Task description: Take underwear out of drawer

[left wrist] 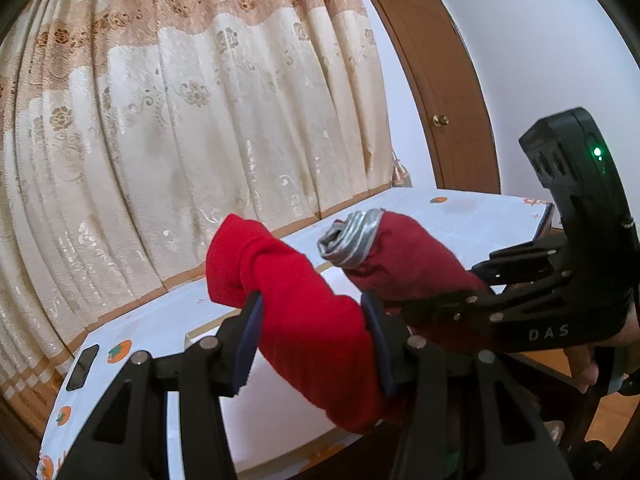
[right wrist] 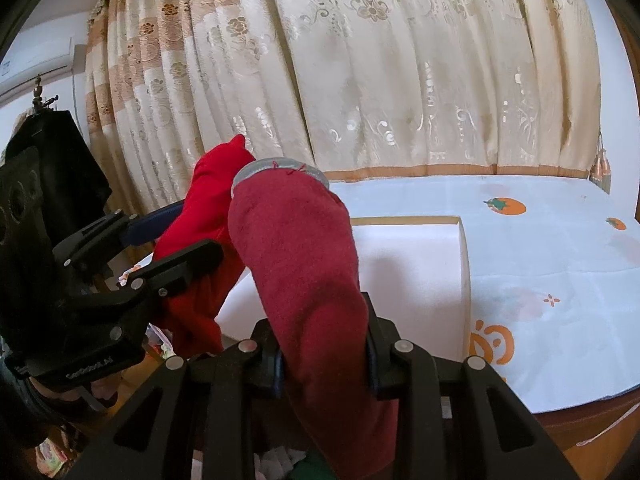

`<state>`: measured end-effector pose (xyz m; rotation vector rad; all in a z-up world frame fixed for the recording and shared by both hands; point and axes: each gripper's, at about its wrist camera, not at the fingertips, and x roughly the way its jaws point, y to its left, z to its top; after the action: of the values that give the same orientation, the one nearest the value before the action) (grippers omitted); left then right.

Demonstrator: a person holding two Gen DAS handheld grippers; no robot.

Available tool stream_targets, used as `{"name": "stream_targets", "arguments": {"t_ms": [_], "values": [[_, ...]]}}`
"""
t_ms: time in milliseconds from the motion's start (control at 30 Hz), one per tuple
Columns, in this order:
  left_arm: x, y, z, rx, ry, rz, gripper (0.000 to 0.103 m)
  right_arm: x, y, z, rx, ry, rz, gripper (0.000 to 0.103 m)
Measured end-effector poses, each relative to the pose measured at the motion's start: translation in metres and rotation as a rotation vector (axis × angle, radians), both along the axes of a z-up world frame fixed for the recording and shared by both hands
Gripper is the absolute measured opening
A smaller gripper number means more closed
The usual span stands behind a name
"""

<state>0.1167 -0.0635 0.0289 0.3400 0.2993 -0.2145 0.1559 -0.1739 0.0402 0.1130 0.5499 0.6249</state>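
Above white table [left wrist: 472, 216] with orange fruit print, before cream floral curtain [left wrist: 180, 120]: left gripper [left wrist: 310, 336] pinched bright red underwear [left wrist: 296, 304], rolled, held up in air. Right gripper [right wrist: 325, 354] pinched dark red underwear [right wrist: 304, 264] with grey waistband [right wrist: 276, 168], raised just beside first. White box [right wrist: 408, 276] lay on table below.

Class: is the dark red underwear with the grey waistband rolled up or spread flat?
Rolled up: the dark red underwear forms a tight tube, clamped in the right gripper, its waistband bunched at the tip.
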Motion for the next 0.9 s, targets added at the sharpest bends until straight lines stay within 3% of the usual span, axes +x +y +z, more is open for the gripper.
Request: {"name": "stream_targets", "arguments": {"t_ms": [333, 667, 900], "values": [[0.041, -0.002, -0.002, 0.001, 0.072, -0.011, 0.048, 0.041, -0.001, 0.002, 0.026, 0.061, -0.008, 0.032], [0.088, 0.003, -0.003, -0.045, 0.156, -0.012, 0.048, 0.092, -0.004, 0.007, 0.033, 0.114, -0.037, 0.032], [0.116, 0.005, -0.007, -0.068, 0.221, -0.025, 0.048, 0.124, -0.003, -0.006, 0.033, 0.186, -0.049, 0.032]]}}
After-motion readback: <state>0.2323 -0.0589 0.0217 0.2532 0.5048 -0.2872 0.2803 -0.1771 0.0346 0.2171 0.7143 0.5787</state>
